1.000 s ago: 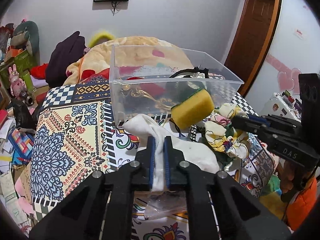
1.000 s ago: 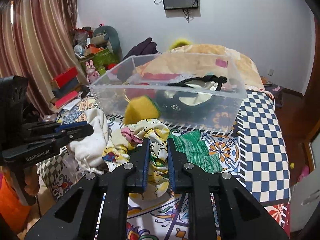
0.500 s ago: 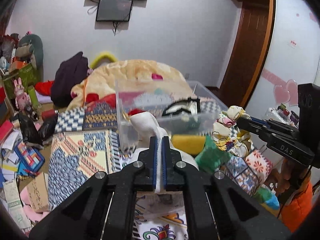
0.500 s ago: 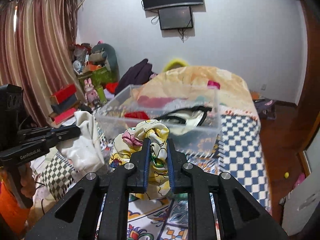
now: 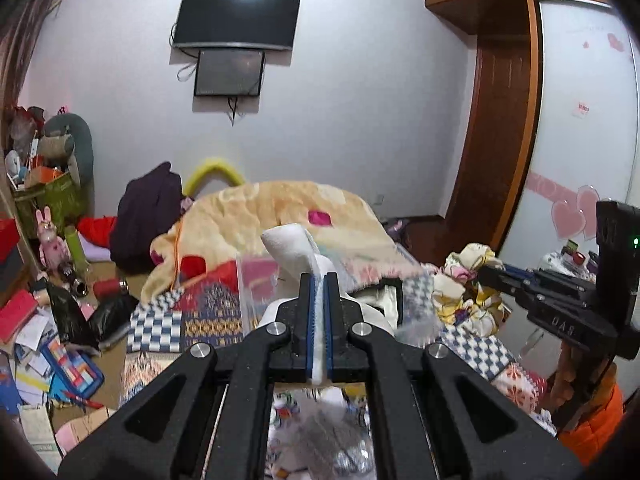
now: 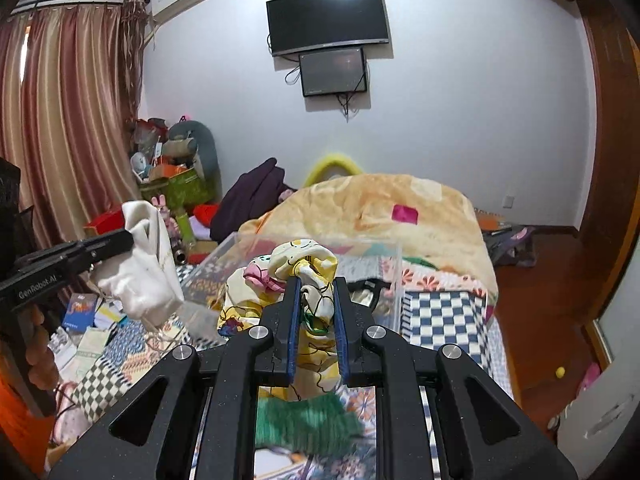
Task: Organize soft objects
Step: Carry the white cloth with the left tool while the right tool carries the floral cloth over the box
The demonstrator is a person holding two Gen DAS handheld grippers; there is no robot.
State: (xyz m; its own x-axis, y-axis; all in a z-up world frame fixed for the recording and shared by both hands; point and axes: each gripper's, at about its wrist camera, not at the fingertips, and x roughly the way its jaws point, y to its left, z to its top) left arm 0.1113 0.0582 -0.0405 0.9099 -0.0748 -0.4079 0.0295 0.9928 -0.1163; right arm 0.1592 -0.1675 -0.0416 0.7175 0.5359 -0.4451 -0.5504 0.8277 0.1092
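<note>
My left gripper (image 5: 319, 280) is shut on a white cloth (image 5: 294, 246) and holds it up in the air; the cloth also shows in the right wrist view (image 6: 144, 264). My right gripper (image 6: 316, 284) is shut on a yellow patterned cloth (image 6: 304, 258), also lifted; it shows at the right of the left wrist view (image 5: 466, 280). The clear plastic bin (image 6: 376, 256) sits on the patterned table below and ahead of both grippers. A green knitted cloth (image 6: 304, 420) lies on the table under my right gripper.
A bed with a beige blanket (image 5: 280, 216) lies behind the table. Clutter, boxes and toys (image 5: 48, 240) cover the floor and corner at left. A wooden door (image 5: 492, 140) and a white wardrobe stand at right. Two screens (image 6: 328, 40) hang on the wall.
Both grippers have risen with their cloths, lifting them off the table. The bin and table have dropped lower in both views, and the yellow sponge is out of sight.
</note>
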